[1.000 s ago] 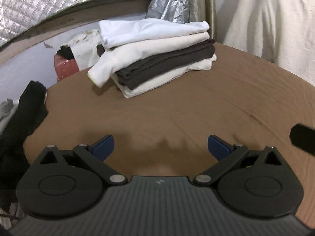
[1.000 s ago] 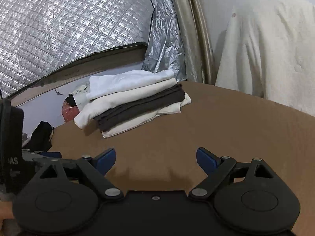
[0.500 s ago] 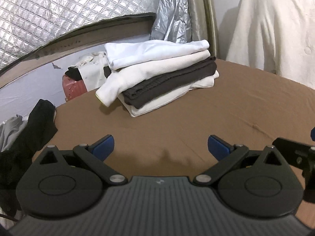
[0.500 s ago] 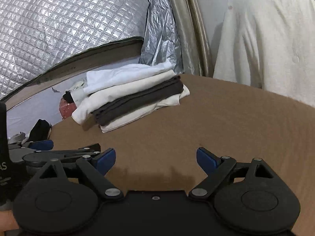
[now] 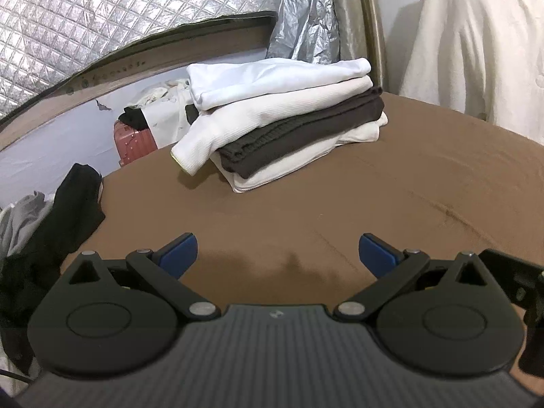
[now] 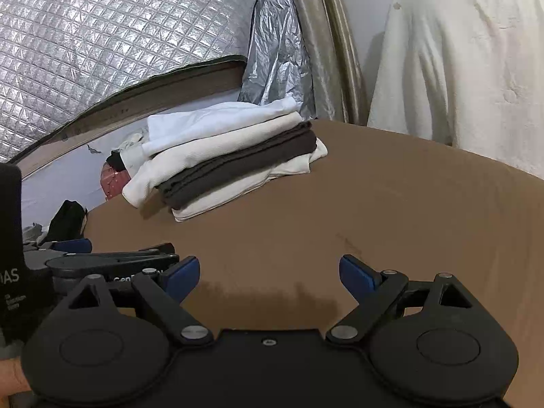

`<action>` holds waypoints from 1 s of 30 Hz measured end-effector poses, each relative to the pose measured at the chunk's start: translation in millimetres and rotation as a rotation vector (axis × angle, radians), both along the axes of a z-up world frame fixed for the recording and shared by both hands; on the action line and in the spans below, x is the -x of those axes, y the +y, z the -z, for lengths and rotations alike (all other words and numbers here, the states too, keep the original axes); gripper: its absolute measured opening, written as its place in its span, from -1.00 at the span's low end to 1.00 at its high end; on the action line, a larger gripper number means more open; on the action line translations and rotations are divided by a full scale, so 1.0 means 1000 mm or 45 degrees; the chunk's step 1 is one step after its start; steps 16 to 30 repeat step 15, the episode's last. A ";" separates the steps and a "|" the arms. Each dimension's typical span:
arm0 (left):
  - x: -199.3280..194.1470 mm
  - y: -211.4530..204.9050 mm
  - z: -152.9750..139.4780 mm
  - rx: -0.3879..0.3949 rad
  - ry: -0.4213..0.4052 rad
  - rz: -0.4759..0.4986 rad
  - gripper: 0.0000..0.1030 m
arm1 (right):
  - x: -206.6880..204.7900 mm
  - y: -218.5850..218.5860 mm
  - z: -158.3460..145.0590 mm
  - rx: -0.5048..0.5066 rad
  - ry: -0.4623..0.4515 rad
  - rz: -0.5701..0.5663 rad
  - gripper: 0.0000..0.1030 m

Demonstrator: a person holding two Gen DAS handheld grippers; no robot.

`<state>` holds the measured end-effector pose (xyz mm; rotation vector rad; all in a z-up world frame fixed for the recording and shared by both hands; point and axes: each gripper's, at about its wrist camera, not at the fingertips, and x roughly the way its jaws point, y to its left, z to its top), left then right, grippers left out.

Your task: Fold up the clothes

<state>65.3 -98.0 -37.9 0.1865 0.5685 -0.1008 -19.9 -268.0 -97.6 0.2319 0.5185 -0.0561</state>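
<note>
A stack of folded clothes [image 5: 282, 119], white, cream and dark brown layers, sits at the far side of the brown table [image 5: 391, 197]; it also shows in the right wrist view [image 6: 231, 156]. My left gripper [image 5: 278, 257] is open and empty over the bare table, well short of the stack. My right gripper [image 6: 268, 273] is open and empty, also short of the stack. The left gripper's body [image 6: 102, 258] shows at the left of the right wrist view. A black garment [image 5: 64, 217] and a grey one [image 5: 20, 217] hang at the table's left edge.
A quilted silver sheet [image 5: 119, 13] and a curved wooden frame [image 5: 163, 54] stand behind the table. A cream cloth [image 5: 476, 44] hangs at the back right. A pink suitcase [image 5: 136, 141] with clothes on it stands beyond the table's far left edge.
Both grippers have tilted up and drawn back a little, so the stack sits lower in both views. The right gripper now shows at the right edge of the left view.
</note>
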 end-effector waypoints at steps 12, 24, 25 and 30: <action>-0.004 -0.003 0.003 -0.038 0.023 -0.018 1.00 | -0.003 -0.004 0.007 -0.040 0.033 0.012 0.79; -0.005 -0.005 0.004 -0.054 0.028 -0.014 1.00 | -0.002 -0.004 0.008 -0.042 0.031 0.012 0.79; -0.005 -0.005 0.004 -0.054 0.028 -0.014 1.00 | -0.002 -0.004 0.008 -0.042 0.031 0.012 0.79; -0.005 -0.005 0.004 -0.054 0.028 -0.014 1.00 | -0.002 -0.004 0.008 -0.042 0.031 0.012 0.79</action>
